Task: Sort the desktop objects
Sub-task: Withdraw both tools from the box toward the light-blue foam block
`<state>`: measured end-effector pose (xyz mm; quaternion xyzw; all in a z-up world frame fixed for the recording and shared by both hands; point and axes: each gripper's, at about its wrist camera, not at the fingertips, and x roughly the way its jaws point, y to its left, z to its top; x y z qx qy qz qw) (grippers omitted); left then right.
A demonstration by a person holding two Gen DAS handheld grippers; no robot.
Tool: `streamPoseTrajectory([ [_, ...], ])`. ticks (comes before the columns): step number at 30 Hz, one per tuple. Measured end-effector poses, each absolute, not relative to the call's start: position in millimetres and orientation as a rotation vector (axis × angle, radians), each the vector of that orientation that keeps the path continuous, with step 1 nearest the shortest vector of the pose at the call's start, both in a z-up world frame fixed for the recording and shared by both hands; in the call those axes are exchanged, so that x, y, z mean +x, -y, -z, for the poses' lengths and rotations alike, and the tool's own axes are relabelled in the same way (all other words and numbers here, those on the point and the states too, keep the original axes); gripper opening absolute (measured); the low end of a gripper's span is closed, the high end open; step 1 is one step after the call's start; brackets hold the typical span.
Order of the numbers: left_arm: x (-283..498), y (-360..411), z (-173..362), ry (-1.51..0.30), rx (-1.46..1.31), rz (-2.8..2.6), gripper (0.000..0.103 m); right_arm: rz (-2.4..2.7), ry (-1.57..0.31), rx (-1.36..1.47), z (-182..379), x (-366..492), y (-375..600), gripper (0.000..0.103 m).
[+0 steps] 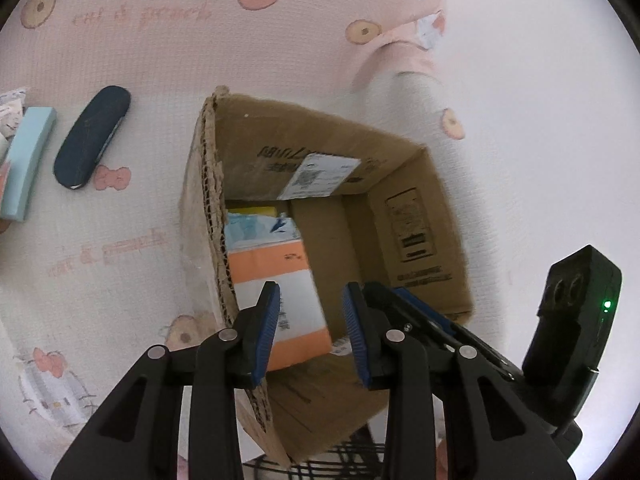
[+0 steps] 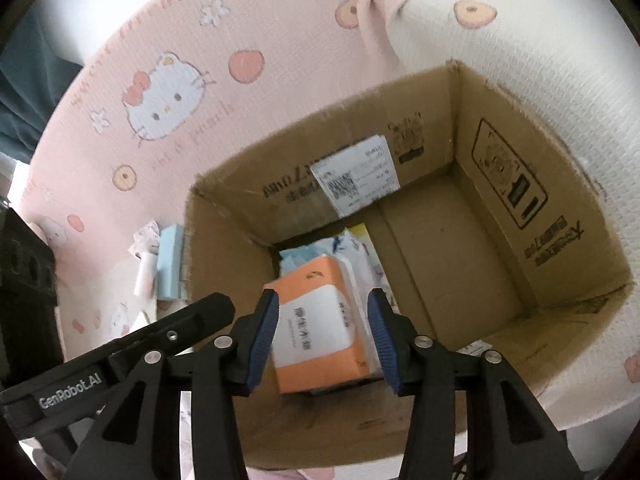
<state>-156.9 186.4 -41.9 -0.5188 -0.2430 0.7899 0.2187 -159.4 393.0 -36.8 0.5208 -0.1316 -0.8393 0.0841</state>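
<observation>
One open cardboard box holds one orange tissue pack atop other packets. Two grippers, left and right, hover above, jaws wide apart, empty. Outside lie one dark glasses case and one blue block.

Left wrist view: we look steeply down past the left gripper at the cardboard box's left wall, close in, with patterned cloth beyond. Right wrist view: we look down past the right gripper straight into the same box, equally near. Both views share the box interior and its orange-and-white pack.
</observation>
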Motion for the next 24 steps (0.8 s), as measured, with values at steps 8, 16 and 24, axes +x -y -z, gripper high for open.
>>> streamPoseTrajectory([
  [8,-140.9,-143.2,24.3,0.734,-1.303,-2.133,0.049,2.508,0.314,1.407,-4.9,-141.8,-346.1,0.054],
  [16,-127.6,-55.2,26.2,0.891,-1.22,-2.213,0.056,2.443,0.115,1.317,-24.3,-138.8,-258.3,0.055],
  [24,-127.8,22.5,40.4,0.835,-1.245,-2.41,0.056,2.303,-0.007,1.34,-1.1,-142.6,-176.6,0.055],
])
